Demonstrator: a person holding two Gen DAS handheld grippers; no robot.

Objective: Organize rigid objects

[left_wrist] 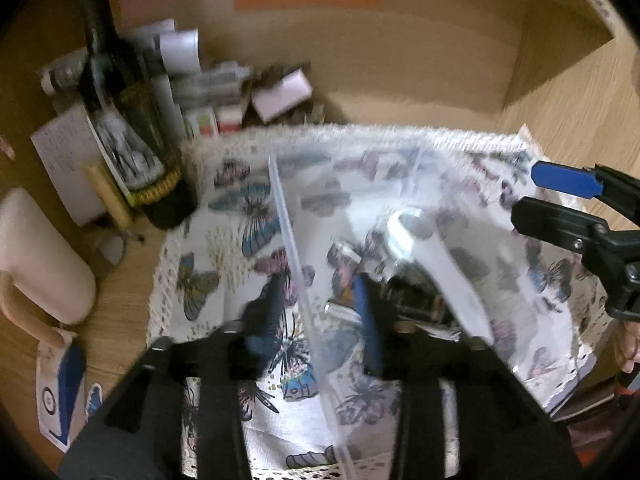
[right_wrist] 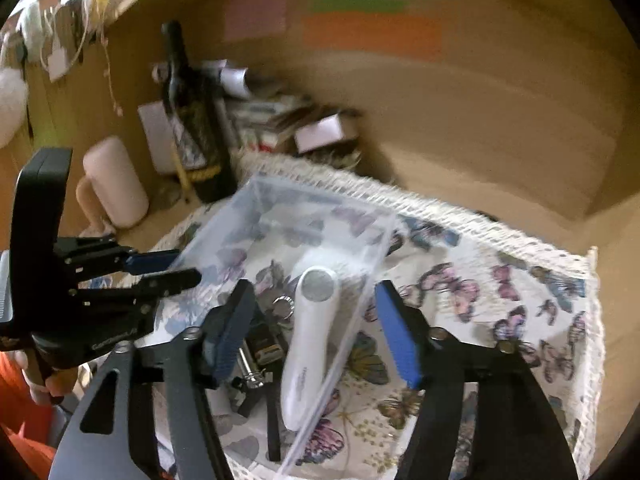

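A clear plastic box (right_wrist: 304, 216) stands on the butterfly cloth (right_wrist: 500, 292). In it lie a white handheld device with a round silver face (right_wrist: 308, 336) and several small dark and metal parts (right_wrist: 260, 356). My left gripper (left_wrist: 316, 312) straddles the box's left wall (left_wrist: 292, 248), one finger on each side with a gap, and it also shows in the right wrist view (right_wrist: 172, 268). My right gripper (right_wrist: 316, 332) is open, its fingers either side of the white device and above it. It also shows in the left wrist view (left_wrist: 548, 196) at the box's right edge.
A dark wine bottle (left_wrist: 124, 120) stands at the cloth's back left, with paper rolls and small boxes (left_wrist: 224, 92) behind it. A pink mug (left_wrist: 40, 256) is at the left. A wooden back wall (right_wrist: 480, 120) carries coloured sticky notes.
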